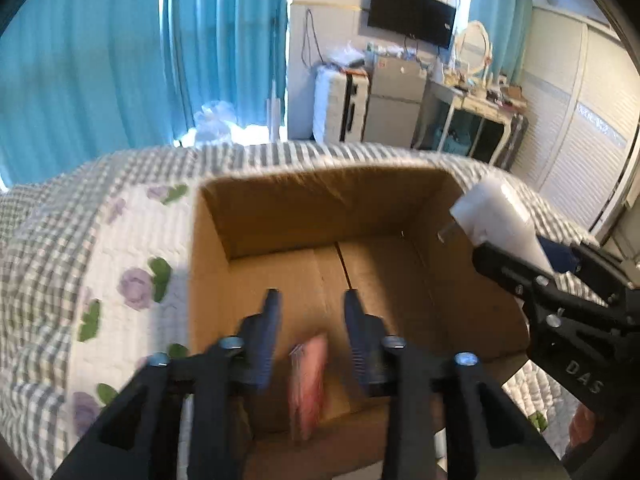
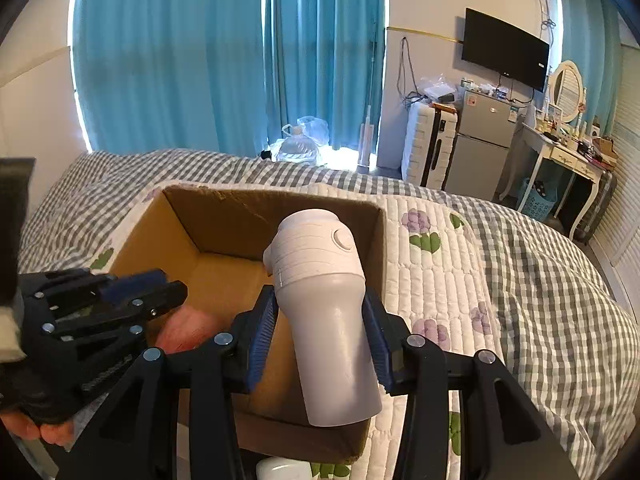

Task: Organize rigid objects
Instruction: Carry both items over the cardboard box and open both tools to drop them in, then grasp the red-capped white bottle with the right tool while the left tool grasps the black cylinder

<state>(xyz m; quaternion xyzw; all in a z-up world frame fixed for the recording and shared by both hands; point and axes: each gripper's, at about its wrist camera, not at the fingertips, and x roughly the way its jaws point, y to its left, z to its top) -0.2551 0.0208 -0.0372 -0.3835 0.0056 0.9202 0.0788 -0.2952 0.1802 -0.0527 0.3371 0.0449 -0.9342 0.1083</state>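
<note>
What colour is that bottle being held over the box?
Pale grey-white all over; the bottle shows best in the right wrist view.

The open brown cardboard box point(image 1: 304, 216) on the quilted bed point(image 1: 132, 236) has bare floor ahead of the left tongs point(image 1: 310, 300), clear to its far wall. Directly below those parted, empty tongs a pink packet point(image 1: 310, 380) leans by the near wall. To their right, the right tongs point(image 2: 320, 312) clamp a white plastic bottle point(image 2: 320, 292) over the box's right half, blocking entry there. The box walls hem in every side.
</note>
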